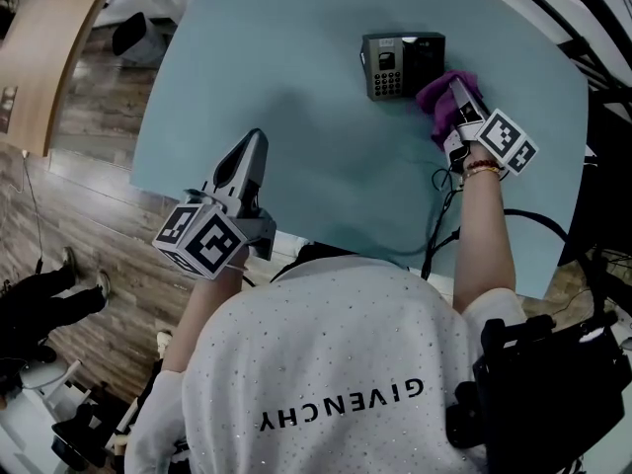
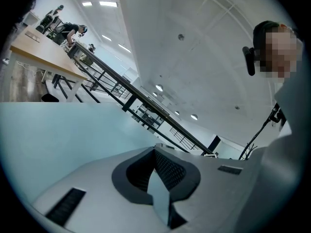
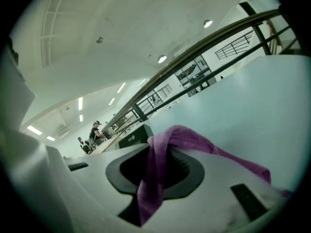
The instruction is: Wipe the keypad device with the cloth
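**Right tongs (image 1: 454, 85) pinch the cloth (image 1: 434, 102) by the keypad (image 1: 400, 64); left tongs (image 1: 256, 138) closed on nothing**

Right tongs first: the jaws are clamped on the purple cloth. In the right gripper view (image 3: 155, 171) a fold of the cloth (image 3: 194, 141) runs down between the pads and the rest spills over the right jaw. From above, the cloth bunches round the jaw tips and sits on the table (image 1: 296, 87), right up against the keypad's right-hand edge. The keypad rests flat near the table's far side, and its dark body (image 3: 133, 136) peeks over the jaws in the gripper's own view.

Over to the left tongs: the jaws are pressed together at the tips with nothing between them, as the left gripper view (image 2: 158, 178) shows. They hover over the near left part of the table, pointing away from the person and well apart from the keypad.

Now the arms. The right arm reaches out nearly straight, and its marker cube (image 1: 507, 139) sits just ahead of the wrist. The left arm is tucked in close to the body, with its cube (image 1: 202, 240) near the table's edge. A black cable (image 1: 439, 181) lies on the table beside the right wrist.
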Motion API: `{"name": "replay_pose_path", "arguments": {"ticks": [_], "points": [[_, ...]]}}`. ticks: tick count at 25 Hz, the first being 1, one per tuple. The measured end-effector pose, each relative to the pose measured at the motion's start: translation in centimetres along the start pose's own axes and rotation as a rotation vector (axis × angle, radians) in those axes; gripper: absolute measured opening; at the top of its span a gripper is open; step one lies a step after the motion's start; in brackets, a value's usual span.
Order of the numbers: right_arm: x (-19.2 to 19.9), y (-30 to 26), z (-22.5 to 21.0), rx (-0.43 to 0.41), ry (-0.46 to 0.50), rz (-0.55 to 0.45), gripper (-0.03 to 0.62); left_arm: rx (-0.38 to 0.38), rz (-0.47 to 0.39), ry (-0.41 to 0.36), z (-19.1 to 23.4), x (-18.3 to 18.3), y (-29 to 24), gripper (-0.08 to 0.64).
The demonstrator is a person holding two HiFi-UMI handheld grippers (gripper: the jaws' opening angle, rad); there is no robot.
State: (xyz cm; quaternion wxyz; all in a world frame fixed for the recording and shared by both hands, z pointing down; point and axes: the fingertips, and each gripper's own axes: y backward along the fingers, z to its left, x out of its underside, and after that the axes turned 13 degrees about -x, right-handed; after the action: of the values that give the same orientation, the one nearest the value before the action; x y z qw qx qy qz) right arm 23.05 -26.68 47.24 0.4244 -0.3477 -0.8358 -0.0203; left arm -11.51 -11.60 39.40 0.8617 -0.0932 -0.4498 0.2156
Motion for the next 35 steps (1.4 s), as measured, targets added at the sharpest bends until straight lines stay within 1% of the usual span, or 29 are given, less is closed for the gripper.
{"name": "replay_pose_path", "arguments": {"ticks": [3, 6, 9, 11, 14, 17, 22, 25, 26, 32, 35], "points": [[-3.9, -1.2, 0.6, -0.069, -0.012, -0.070, 0.075, -0.014, -0.008, -0.002, 0.0, 0.0, 0.3, 0.000], [-6.8, -2.8, 1.3, -0.134, -0.023, -0.114, 0.075, -0.033, -0.011, -0.005, 0.1, 0.1, 1.1, 0.000], [-8.2, -4.9, 2.4, -0.187, -0.052, -0.149, 0.075, -0.056, -0.013, -0.003, 1.1, -0.2, 2.0, 0.000], [-7.8, -5.9, 2.4, -0.195, -0.088, -0.144, 0.075, -0.067, -0.016, 0.000, 1.5, -0.4, 2.4, 0.000], [-6.1, -6.0, 1.7, -0.173, -0.132, -0.111, 0.077, -0.071, -0.024, -0.002, 1.5, -0.6, 3.1, 0.000], [-4.7, -5.3, 1.0, -0.150, -0.199, -0.122, 0.077, -0.071, -0.050, -0.006, 1.6, -1.3, 3.7, 0.000], [-1.5, -3.4, 0.2, -0.057, -0.262, -0.091, 0.075, -0.070, -0.085, -0.008, 1.7, -2.6, 5.4, 0.000], [-0.1, -2.2, -0.5, -0.007, -0.331, -0.118, 0.075, -0.062, -0.106, -0.008, 1.9, -3.1, 6.3, 0.000], [0.2, -1.9, -0.6, 0.009, -0.341, -0.124, 0.075, -0.059, -0.109, -0.009, 1.8, -3.1, 6.6, 0.000], [2.0, -0.8, -1.0, 0.111, -0.284, -0.065, 0.075, -0.044, -0.122, 0.000, 1.8, -3.0, 7.9, 0.000], [3.1, -0.1, -1.4, 0.158, -0.239, -0.016, 0.077, -0.042, -0.138, -0.001, 2.1, -3.4, 8.7, 0.000]]}}
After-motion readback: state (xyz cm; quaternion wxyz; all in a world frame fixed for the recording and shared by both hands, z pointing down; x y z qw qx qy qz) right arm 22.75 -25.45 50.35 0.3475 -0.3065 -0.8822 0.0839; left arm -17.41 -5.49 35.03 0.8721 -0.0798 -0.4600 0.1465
